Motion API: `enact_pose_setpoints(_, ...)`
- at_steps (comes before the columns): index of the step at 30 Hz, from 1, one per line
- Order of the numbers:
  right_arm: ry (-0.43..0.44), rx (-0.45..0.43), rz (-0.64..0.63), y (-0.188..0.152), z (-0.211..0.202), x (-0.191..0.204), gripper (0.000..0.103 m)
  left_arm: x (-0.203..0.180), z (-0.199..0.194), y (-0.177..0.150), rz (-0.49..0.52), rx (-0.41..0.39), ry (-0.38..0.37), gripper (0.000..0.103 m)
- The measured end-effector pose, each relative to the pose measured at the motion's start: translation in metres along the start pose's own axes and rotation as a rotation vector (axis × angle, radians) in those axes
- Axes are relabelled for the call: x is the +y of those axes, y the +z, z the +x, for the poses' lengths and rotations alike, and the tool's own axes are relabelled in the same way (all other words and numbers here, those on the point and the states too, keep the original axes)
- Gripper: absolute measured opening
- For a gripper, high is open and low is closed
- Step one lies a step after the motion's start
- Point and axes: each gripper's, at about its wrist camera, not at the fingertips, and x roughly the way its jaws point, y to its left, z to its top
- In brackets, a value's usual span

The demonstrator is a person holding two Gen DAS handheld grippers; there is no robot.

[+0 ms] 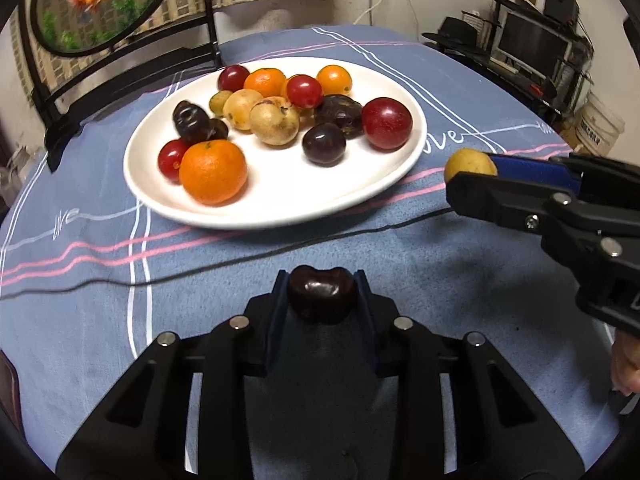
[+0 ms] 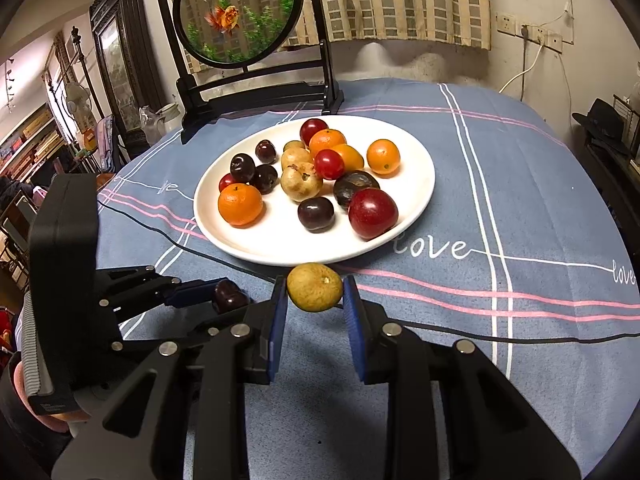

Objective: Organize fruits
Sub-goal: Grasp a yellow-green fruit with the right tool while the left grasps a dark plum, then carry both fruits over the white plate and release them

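Note:
A white plate on the blue tablecloth holds several fruits: oranges, red and dark cherries, yellow-brown loquats. My left gripper is shut on a dark cherry, in front of the plate; it also shows in the right wrist view. My right gripper is shut on a yellow-brown loquat just before the plate's near rim; it shows at the right in the left wrist view.
A black cable runs across the cloth in front of the plate. A round goldfish screen on a black stand stands behind the plate. Shelves and furniture surround the table.

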Motion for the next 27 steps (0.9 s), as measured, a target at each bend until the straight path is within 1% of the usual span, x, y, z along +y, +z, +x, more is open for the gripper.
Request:
enact_pose_setpoints(3,0.011,0.004,-0.003,-0.005,-0.001,0.002,0.028,0.002,-0.012,-0.006,-0.029,-0.018,0.01,0.033)
enact_pose_setpoints(5,0.034,0.006,-0.013,-0.01,-0.003,0.006,0.028,0.002,-0.027,-0.012,-0.035,-0.052,0.008,0.033)
enact_pose_setpoints(8,0.087,-0.001,-0.026,-0.019,-0.011,0.014,0.028,0.006,-0.049,-0.022,-0.069,-0.098,-0.022,0.033)
enact_pose_setpoints(10,0.124,-0.021,-0.031,-0.025,-0.02,0.019,0.028,0.012,-0.06,-0.027,-0.104,-0.12,-0.058,0.033)
enact_pose_setpoints(12,0.158,-0.052,-0.034,-0.026,-0.031,0.022,0.028,0.017,-0.066,-0.025,-0.125,-0.137,-0.076,0.033)
enact_pose_setpoints(14,0.172,-0.096,-0.027,-0.021,-0.043,0.023,0.029,0.026,-0.07,-0.012,-0.136,-0.159,-0.079,0.033)
enact_pose_setpoints(16,0.158,-0.144,-0.016,-0.013,-0.051,0.019,0.028,0.035,-0.066,0.011,-0.144,-0.171,-0.06,0.033)
enact_pose_setpoints(17,0.149,-0.152,-0.009,-0.009,-0.051,0.017,0.028,0.04,-0.064,0.021,-0.148,-0.177,-0.053,0.033)
enact_pose_setpoints(19,0.126,-0.158,0.002,0.002,-0.046,0.014,0.028,0.048,-0.053,0.044,-0.155,-0.176,-0.05,0.033)
enact_pose_setpoints(22,0.102,-0.155,0.015,0.018,-0.034,0.009,0.028,0.056,-0.027,0.078,-0.153,-0.173,-0.013,0.033)
enact_pose_setpoints(24,0.082,-0.155,0.022,0.03,-0.025,0.005,0.028,0.06,-0.009,0.094,-0.16,-0.154,-0.001,0.033)
enact_pose_setpoints(27,0.076,-0.151,0.029,0.041,-0.016,0.0,0.028,0.067,0.017,0.116,-0.163,-0.124,0.038,0.033)
